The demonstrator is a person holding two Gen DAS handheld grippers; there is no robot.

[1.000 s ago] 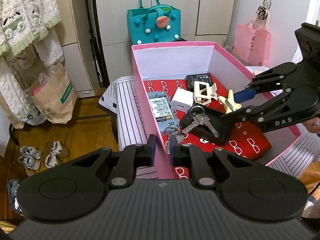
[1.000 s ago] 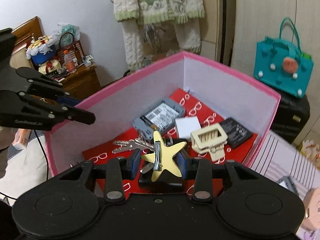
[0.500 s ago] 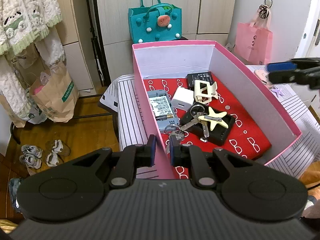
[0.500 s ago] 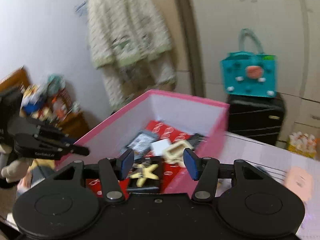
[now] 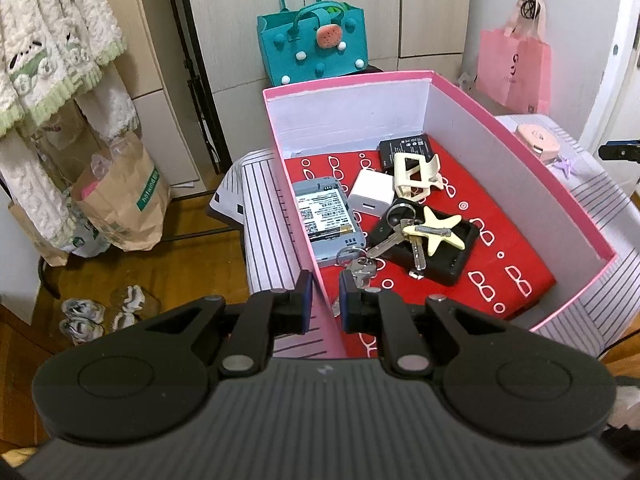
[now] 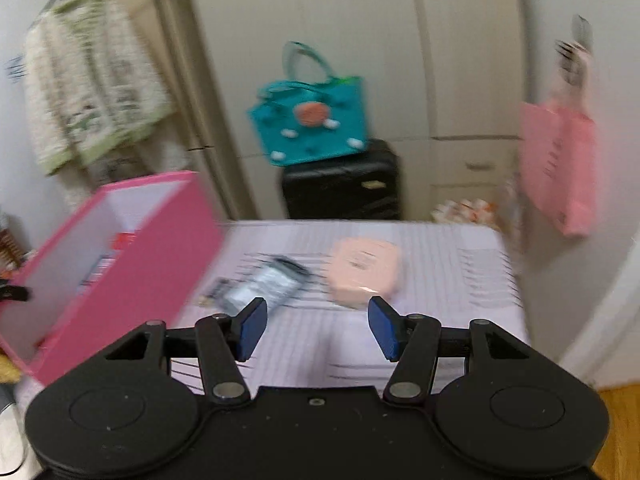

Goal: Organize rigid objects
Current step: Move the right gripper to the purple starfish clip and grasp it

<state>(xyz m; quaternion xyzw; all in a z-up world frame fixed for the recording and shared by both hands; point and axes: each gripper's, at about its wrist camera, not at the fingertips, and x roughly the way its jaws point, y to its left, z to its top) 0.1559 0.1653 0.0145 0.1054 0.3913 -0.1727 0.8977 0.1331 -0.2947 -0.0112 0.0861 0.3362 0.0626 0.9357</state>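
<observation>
A pink box (image 5: 500,118) with a red patterned floor holds a yellow star clip (image 5: 436,232) on keys (image 5: 400,236) and a black case, a white charger (image 5: 370,196), a cream claw clip (image 5: 416,178), a grey phone (image 5: 326,220) and a black battery. My left gripper (image 5: 322,304) is shut on the box's near left wall. My right gripper (image 6: 314,328) is open and empty above the striped table, right of the box (image 6: 120,260). Ahead of it lie a dark device (image 6: 264,284) and a peach case (image 6: 364,266); the view is blurred.
A teal bag (image 5: 312,44) stands on a black case behind the table. A pink bag (image 5: 514,68) hangs at the right. A paper bag (image 5: 120,204) and shoes are on the wooden floor at the left. The right gripper's tip (image 5: 618,150) shows at the frame's right edge.
My right gripper let go of the star clip, which now lies on the keys in the box, then opened and swung right out over the table. The left gripper stayed put.
</observation>
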